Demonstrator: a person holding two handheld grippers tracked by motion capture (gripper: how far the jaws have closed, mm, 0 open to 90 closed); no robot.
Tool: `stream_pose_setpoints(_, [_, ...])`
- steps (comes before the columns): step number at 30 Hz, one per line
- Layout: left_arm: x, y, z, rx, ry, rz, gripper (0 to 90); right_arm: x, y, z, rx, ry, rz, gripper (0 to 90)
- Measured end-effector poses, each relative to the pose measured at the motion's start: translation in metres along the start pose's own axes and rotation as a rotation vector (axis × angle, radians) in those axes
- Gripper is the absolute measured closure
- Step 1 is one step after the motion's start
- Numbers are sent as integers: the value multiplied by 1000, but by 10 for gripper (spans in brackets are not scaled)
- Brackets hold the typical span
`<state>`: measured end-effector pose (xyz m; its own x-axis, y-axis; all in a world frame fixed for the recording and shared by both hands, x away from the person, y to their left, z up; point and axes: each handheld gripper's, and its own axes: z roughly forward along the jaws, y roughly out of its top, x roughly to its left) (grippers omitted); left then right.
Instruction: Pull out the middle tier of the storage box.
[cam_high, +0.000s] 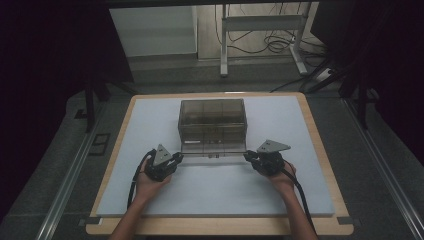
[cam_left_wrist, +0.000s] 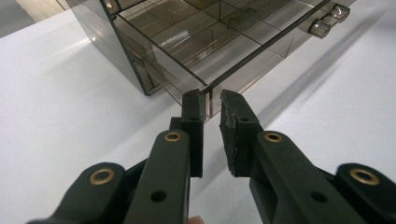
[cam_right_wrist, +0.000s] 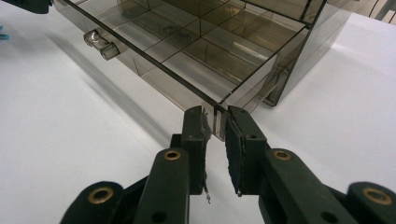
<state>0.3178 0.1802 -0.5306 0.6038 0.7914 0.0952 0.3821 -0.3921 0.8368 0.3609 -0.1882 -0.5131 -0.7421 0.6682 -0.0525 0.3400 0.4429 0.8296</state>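
Observation:
A smoky clear plastic drawer box stands at the middle of the white mat. Its bottom drawer is pulled out toward me, its small clear handle on the front. My left gripper is shut on the drawer's front left corner, with the wall's edge between its pads. At the front right corner my right gripper pinches the drawer the same way. The drawer's compartments look empty.
The white mat covers a wooden-edged table. Behind the table are a white metal desk frame and loose cables on the floor. Dark curtains hang at both sides.

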Motion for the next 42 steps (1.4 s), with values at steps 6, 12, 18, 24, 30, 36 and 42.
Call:
stream_pose_setpoints(6, [-1, 0, 1, 1, 4, 7, 783, 0, 0, 0, -4, 7, 4, 727])
stream_pose_setpoints(12, [1, -2, 0, 5, 33, 9, 678, 1, -1, -1, -8, 0, 6, 619])
stream_pose_setpoints(18, [9, -3, -7, -13, 19, -46, 540, 0, -4, -9, -22, -12, 28, 530])
stream_pose_setpoints(24, [12, -4, -12, -1, 10, -62, 451, -1, -6, -16, -30, -24, 51, 439])
stream_pose_setpoints(30, [13, -2, -21, 23, 2, -65, 408, 1, -10, -21, -24, -14, 56, 394])
stream_pose_setpoints(36, [11, -2, -28, 75, 12, -56, 392, 0, -13, -26, -28, -12, 64, 366])
stream_pose_setpoints(42, [11, -3, -35, 92, -11, -66, 397, -2, -16, -32, -33, -28, 76, 359])
